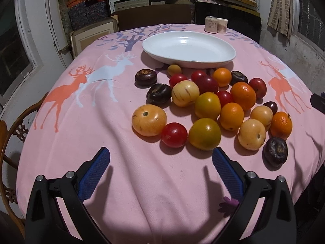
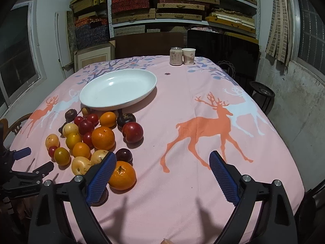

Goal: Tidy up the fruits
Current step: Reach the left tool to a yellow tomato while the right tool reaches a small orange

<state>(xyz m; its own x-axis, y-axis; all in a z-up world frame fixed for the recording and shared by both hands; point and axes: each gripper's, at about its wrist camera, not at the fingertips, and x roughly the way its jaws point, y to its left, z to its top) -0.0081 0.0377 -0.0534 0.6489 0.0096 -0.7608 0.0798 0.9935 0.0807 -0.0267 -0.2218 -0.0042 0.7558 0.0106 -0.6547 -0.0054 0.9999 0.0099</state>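
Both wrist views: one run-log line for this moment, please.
left gripper: open, empty | right gripper: open, empty | white oval ceramic plate: empty | mixed fruit pile: on pink deer-print tablecloth

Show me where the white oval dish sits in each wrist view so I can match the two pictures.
Left wrist view: white dish upper centre, empty, just beyond the fruit pile.
Right wrist view: white dish left of centre, beyond the fruit pile.
Shared landmark: the can beside a paper cup at the table's far edge.

Fruit pile [image 1: 211,105] before white plate [image 1: 189,48]
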